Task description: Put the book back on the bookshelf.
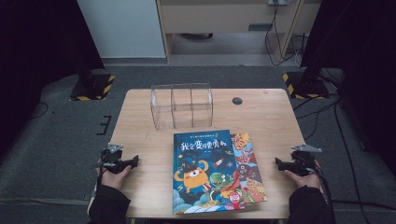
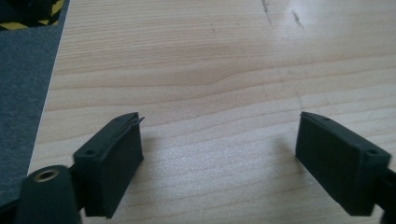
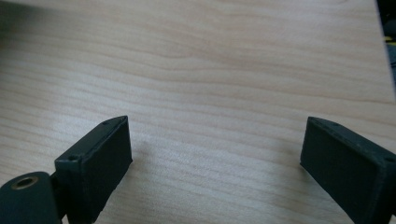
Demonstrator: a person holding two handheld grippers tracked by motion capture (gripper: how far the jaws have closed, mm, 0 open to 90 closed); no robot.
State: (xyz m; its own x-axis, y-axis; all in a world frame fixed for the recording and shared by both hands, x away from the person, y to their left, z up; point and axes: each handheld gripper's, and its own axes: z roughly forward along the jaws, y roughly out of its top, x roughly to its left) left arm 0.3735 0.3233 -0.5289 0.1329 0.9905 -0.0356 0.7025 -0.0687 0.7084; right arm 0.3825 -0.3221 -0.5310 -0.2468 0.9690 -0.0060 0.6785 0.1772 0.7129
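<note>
Two picture books lie stacked on the wooden table near its front edge: a blue book with a cartoon monster on top, and an orange-red book under it, sticking out to the right. A clear plastic rack with upright dividers stands behind them. My left gripper rests low at the table's left edge, held by a hand, open, with bare wood between its jaws. My right gripper sits at the right edge, open too, over bare wood.
A small dark round hole marks the table's back right. Grey carpet surrounds the table, with black stands on yellow-black striped bases at both back corners and cables on the right. Bare wood lies between each gripper and the books.
</note>
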